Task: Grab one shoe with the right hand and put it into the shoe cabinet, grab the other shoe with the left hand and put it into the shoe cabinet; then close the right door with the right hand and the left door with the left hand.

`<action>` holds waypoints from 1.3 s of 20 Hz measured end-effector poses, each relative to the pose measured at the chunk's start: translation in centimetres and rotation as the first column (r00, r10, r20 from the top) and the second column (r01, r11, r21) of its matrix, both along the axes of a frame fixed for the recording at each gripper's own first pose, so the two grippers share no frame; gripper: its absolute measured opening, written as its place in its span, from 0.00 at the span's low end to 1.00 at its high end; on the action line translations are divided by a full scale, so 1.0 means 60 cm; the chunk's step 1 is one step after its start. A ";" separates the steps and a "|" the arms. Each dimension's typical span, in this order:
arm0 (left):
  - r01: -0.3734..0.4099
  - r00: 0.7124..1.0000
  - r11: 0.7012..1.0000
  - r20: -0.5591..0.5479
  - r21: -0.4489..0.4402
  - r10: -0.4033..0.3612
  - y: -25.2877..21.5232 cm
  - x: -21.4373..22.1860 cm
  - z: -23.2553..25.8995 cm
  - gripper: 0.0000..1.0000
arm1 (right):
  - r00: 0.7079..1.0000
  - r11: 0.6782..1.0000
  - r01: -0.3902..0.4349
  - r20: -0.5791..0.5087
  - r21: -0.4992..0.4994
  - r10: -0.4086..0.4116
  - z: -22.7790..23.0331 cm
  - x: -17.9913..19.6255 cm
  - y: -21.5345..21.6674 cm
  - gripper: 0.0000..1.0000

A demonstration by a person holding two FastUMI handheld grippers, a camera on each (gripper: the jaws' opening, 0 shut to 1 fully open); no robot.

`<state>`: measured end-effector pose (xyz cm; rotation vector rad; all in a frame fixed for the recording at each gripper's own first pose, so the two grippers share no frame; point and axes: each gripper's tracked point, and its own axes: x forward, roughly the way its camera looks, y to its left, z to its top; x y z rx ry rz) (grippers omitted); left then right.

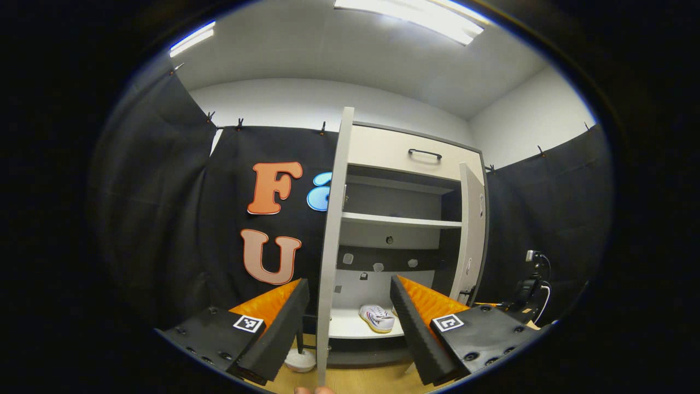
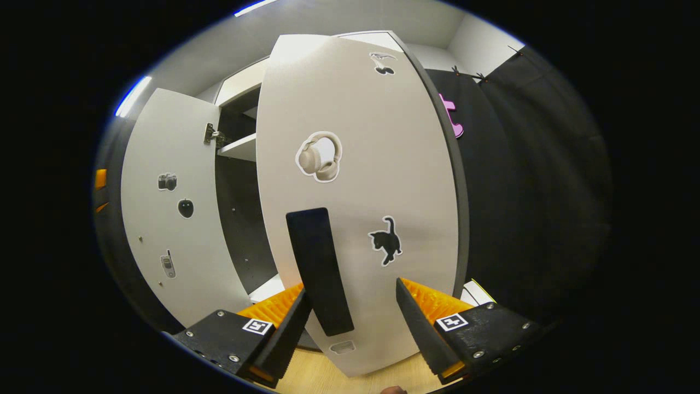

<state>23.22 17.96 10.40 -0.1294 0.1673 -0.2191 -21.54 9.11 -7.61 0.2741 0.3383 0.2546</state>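
In the left gripper view the shoe cabinet (image 1: 404, 143) stands ahead with both doors swung out. Its left door (image 1: 330, 246) is seen edge-on and its right door (image 1: 471, 230) hangs at the far side. One white shoe (image 1: 376, 318) lies on the bottom shelf. My left gripper (image 1: 350, 323) is open and empty, the left door's edge lined up between its fingers, farther off. In the right gripper view the right door (image 2: 355, 180) is close in front, with a black handle (image 2: 318, 271) on it. My right gripper (image 2: 350, 317) is open just before that door, its left finger beside the handle. The left door (image 2: 164, 219) stands beyond.
A white rounded object (image 1: 299, 360) sits on the wooden floor (image 1: 361, 380) behind the left door; I cannot tell what it is. A drawer with a black handle (image 1: 424, 153) tops the cabinet. A small device on a stand (image 1: 528, 284) is at the right.
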 end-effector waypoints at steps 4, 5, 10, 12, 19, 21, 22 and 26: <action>-0.026 1.000 1.000 0.000 0.003 0.026 0.045 0.004 -0.012 0.96 | 0.999 0.999 0.048 -0.001 -0.023 -0.048 -0.002 0.030 0.019 0.99; -0.030 1.000 1.000 -0.003 0.001 0.030 0.055 0.007 -0.019 0.96 | 0.999 0.998 0.052 -0.007 -0.021 -0.052 -0.004 0.037 0.022 0.92; -0.018 1.000 1.000 -0.026 -0.018 0.018 0.084 0.016 -0.043 0.99 | 0.998 0.995 0.068 0.004 -0.071 -0.067 -0.008 0.074 0.051 0.92; -0.011 1.000 1.000 -0.029 -0.022 0.011 0.093 0.018 -0.051 0.96 | 0.997 0.994 0.072 0.003 -0.084 -0.072 -0.013 0.085 0.056 0.92; -0.003 0.999 1.000 -0.041 -0.003 0.003 0.130 0.017 -0.077 0.96 | 0.995 0.988 0.098 0.005 -0.120 -0.098 -0.023 0.106 0.063 0.92; 0.002 0.999 1.000 -0.048 -0.005 -0.002 0.140 0.016 -0.085 0.96 | 0.994 0.986 0.108 0.007 -0.130 -0.108 -0.024 0.110 0.065 0.92; 0.003 0.999 1.000 -0.052 -0.007 -0.004 0.145 0.015 -0.089 0.94 | 0.994 0.984 0.112 0.009 -0.137 -0.112 -0.025 0.112 0.066 0.92; 0.029 0.997 0.999 -0.065 -0.021 -0.030 0.158 0.012 -0.107 0.94 | 0.992 0.976 0.127 0.017 -0.175 -0.125 -0.027 0.119 0.068 0.92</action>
